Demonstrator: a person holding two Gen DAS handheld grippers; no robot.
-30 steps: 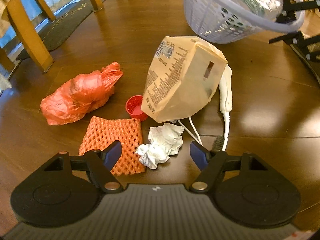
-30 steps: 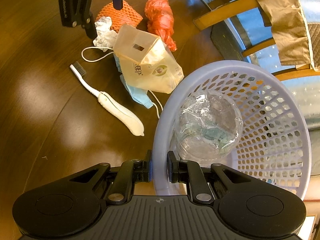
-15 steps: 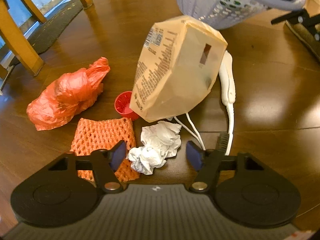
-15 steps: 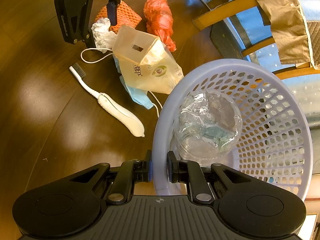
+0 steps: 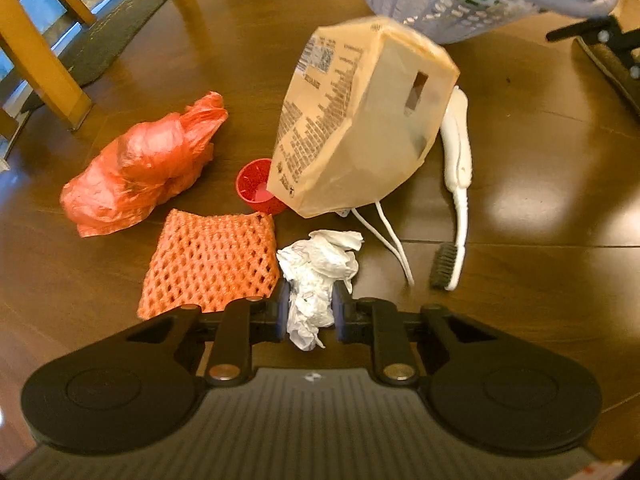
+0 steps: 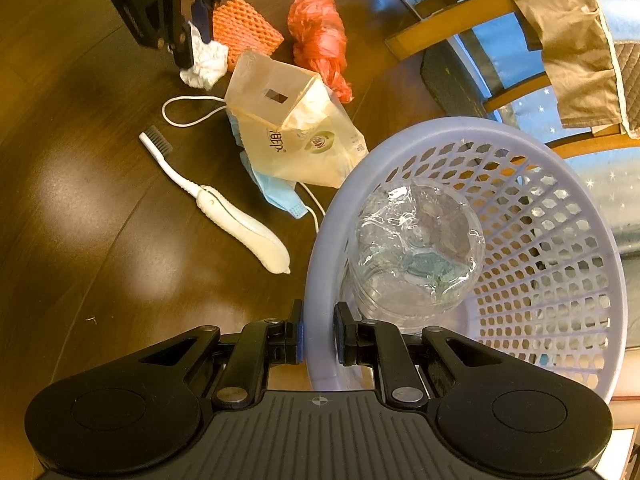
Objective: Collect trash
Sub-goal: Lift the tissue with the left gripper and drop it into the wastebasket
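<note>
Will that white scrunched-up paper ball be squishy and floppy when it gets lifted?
Probably squishy: the crumpled tissue already looks pinched narrow where the left gripper is closing on it. It likely weighs almost nothing, being thin crinkled paper. Loose flaps at its top may dangle.

Wooden chair draped with tan cloth, dark mat

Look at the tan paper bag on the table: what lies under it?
Under the tan paper bag a blue face mask sticks out, its white ear loops trailing; the rest of the mask is covered.
</note>
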